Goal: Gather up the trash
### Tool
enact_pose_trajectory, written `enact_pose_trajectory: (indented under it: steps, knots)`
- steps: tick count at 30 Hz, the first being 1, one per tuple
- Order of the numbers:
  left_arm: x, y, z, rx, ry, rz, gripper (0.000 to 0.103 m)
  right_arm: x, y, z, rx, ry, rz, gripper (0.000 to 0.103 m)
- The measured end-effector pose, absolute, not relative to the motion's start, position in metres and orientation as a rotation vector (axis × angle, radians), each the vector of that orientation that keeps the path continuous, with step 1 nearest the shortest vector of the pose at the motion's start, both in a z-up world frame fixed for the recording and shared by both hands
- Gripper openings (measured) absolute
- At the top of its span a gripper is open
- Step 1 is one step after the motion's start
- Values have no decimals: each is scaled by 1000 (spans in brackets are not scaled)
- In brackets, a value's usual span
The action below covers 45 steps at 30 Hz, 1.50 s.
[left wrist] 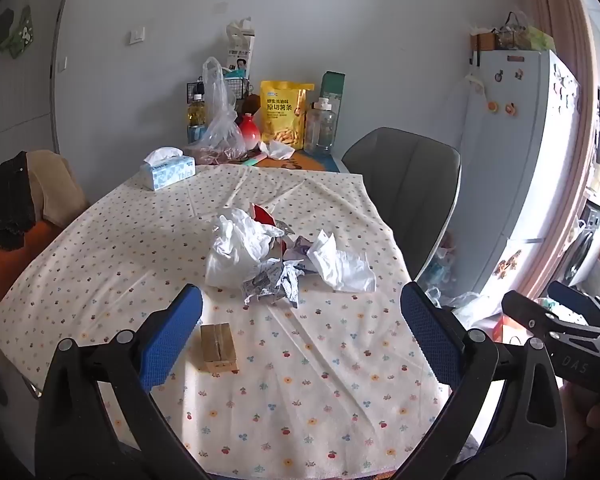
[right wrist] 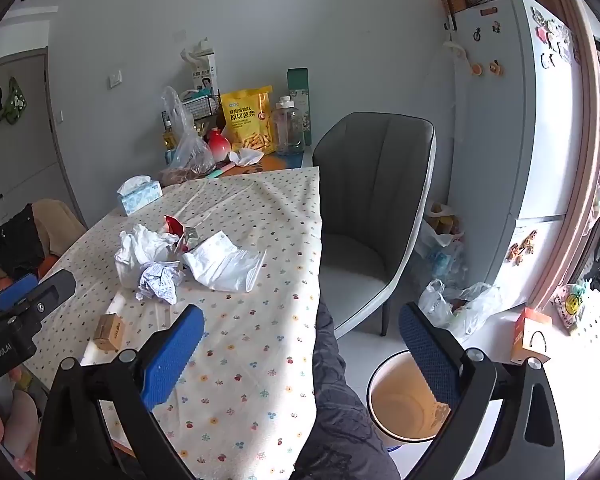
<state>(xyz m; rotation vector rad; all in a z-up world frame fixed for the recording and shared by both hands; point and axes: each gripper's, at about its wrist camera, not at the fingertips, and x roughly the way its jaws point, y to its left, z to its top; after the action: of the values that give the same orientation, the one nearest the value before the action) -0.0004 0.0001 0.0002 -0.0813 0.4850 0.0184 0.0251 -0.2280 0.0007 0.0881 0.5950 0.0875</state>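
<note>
Two spread tongs (left wrist: pixel 300 336) (right wrist: pixel 300 344), textured blue pads; crumpled paper trash (left wrist: pixel 268 256).

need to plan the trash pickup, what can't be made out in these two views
- Trash pile: in both views the white bag covers most of the red wrapper; what lies underneath is hidden.
- Bin: right wrist view only; the right gripper finger and a trouser leg block part of its rim, and its bottom is washed out.
- Small cardboard box: print too small to read.
- Left gripper: empty; the near table edge is cut off.
</note>
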Motion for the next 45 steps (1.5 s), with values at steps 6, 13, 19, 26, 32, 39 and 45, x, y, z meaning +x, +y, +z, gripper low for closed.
enact_pose_trajectory:
  steps: [6,13,19,26,32,39,45]
  knots:
    - [-2,-1,0,-79,489,22,98,26,-219,-2,76,600,93,95]
    - [-5,6,5,-92,486,24,98,22,-217,-1,72,579,106,95]
    - [-3,8,3,-102,487,29,98,23,-216,-1,74,578,108,95]
    - [-3,7,3,-102,487,31,98,21,-215,0,71,575,117,95]
    - [-3,8,3,-105,487,46,98,21,-217,-2,81,577,119,95]
    - [-1,9,3,-113,490,53,98,21,-219,-1,88,573,117,95]
    - [-3,11,3,-119,474,55,98,20,-218,2,87,566,119,95]
